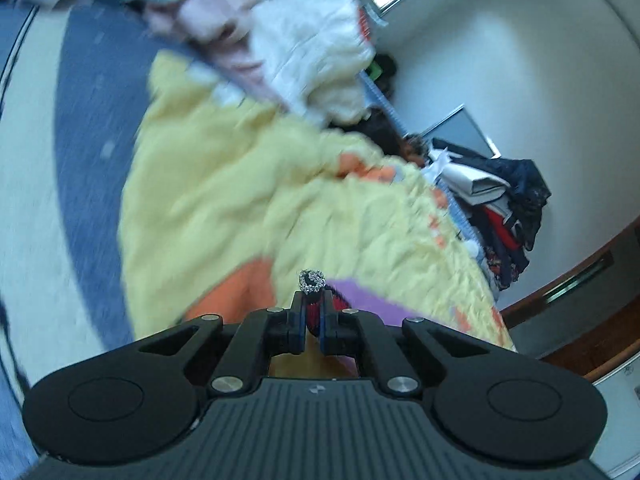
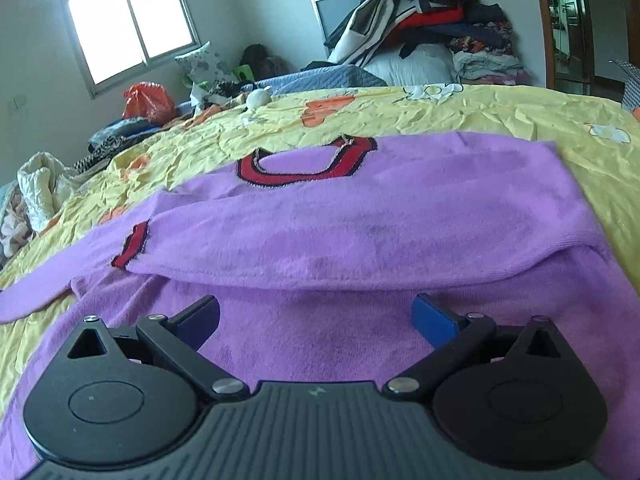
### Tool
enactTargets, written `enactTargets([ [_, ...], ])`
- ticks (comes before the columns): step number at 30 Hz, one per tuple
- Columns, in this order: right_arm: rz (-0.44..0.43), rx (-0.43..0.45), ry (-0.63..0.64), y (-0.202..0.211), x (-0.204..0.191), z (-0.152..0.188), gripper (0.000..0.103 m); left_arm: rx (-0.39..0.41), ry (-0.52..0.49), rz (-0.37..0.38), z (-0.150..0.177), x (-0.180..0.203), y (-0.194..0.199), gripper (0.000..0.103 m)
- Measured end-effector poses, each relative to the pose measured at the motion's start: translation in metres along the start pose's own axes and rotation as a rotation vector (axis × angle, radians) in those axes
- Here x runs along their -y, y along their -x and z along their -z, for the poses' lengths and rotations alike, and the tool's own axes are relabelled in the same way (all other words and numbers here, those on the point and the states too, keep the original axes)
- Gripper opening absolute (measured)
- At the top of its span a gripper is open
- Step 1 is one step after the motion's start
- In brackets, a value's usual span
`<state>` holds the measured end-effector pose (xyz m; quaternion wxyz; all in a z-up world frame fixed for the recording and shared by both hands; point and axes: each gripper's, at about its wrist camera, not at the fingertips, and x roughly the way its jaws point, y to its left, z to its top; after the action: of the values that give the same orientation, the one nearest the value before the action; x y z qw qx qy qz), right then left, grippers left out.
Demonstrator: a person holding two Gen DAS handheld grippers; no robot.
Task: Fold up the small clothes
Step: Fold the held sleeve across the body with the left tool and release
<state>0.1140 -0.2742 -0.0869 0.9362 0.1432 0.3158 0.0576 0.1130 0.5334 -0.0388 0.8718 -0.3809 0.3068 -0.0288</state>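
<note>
Now we carry the purple fleece sweater's (image 2: pixel 360 208) red-and-black cuff (image 1: pixel 314 304) across.
Left gripper (image 1: pixel 313 312) pinches it; right gripper (image 2: pixel 316 320) gapes wide, empty, so lay the sleeve flat.

One purple knitted sweater (image 2: pixel 360 216) with a red-and-black neckband lies on one yellow quilted bedspread (image 2: pixel 480 112) with orange and white patches. Two red-and-black striped cuffs show: one on the folded sleeve (image 2: pixel 130 250), one (image 1: pixel 314 308) between the fingers of the left gripper. One orange plastic bag (image 2: pixel 148 102) sits near one bright window (image 2: pixel 128 20). One tall heap of dark, red and white clothes (image 2: pixel 420 12) is stacked behind the bed. One white padded jacket (image 2: pixel 36 184) lies at the bed's left edge.
</note>
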Motion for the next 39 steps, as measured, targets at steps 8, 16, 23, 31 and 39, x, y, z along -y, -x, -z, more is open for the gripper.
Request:
enactTargets([
  [8,-0.008,0.016,-0.039,0.019,-0.002,0.002,0.103,0.071,0.014,0.092,0.000,0.031,0.005,0.006],
  [16,-0.081,-0.002,-0.093,0.065,-0.027,0.028,0.103,0.009,-0.084,0.232,-0.008,0.171,-0.013,0.006],
  [23,-0.069,0.026,-0.198,0.098,-0.022,0.055,0.103,-0.147,-0.056,0.388,0.048,0.298,-0.097,0.006],
  [31,-0.007,0.049,-0.303,0.121,0.003,0.072,0.103,-0.280,-0.093,0.423,0.154,0.432,-0.203,0.006],
  [39,0.028,0.049,-0.332,0.134,0.021,0.081,0.103,-0.424,-0.229,0.408,0.281,0.525,-0.276,0.006],
])
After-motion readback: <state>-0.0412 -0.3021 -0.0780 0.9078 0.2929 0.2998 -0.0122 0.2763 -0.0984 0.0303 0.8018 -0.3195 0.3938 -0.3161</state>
